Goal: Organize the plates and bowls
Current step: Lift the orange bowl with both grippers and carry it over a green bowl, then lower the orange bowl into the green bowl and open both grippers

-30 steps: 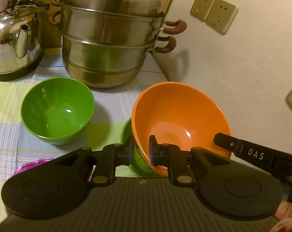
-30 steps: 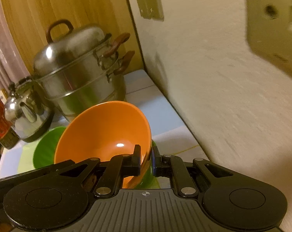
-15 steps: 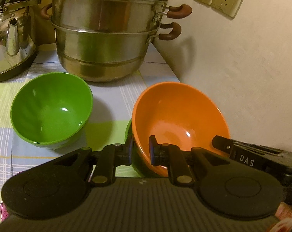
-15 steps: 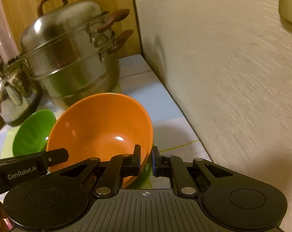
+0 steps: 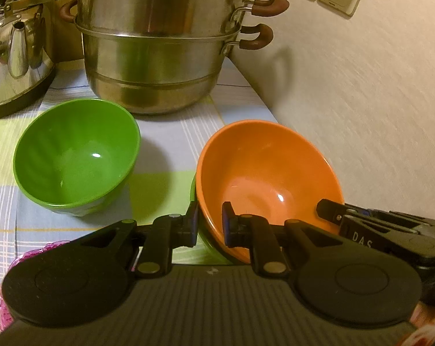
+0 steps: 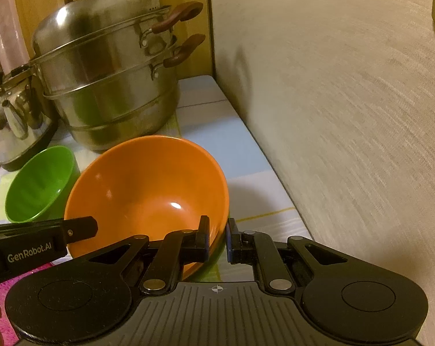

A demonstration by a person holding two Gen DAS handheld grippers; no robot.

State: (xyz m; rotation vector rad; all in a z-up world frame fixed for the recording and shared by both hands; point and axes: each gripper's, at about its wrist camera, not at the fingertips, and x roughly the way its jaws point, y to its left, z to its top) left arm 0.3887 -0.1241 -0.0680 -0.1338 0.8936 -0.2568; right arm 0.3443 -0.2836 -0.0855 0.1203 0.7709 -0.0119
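An orange bowl (image 5: 266, 173) (image 6: 148, 190) tilts just above the checked tablecloth by the wall. My left gripper (image 5: 210, 220) is shut on its near left rim. My right gripper (image 6: 217, 239) is shut on its near right rim. A sliver of a second green bowl (image 5: 192, 186) (image 6: 216, 256) shows under the orange one; I cannot tell whether the jaws pinch it too. A separate green bowl (image 5: 76, 155) (image 6: 39, 184) stands upright and empty to the left. In each wrist view, one of the other gripper's fingers (image 5: 329, 210) (image 6: 73, 227) reaches in from the side.
A tall steel steamer pot (image 5: 154, 57) (image 6: 108, 80) with brown handles stands behind the bowls, a steel kettle (image 5: 15, 57) (image 6: 15, 127) to its left. The wall (image 5: 361, 115) runs close along the right. A pink object (image 5: 44, 248) lies at the near left.
Both grippers have sunk toward the table with the orange bowl between them. The right one has rolled, so the pot stands more upright in its view. Both grips are unchanged.
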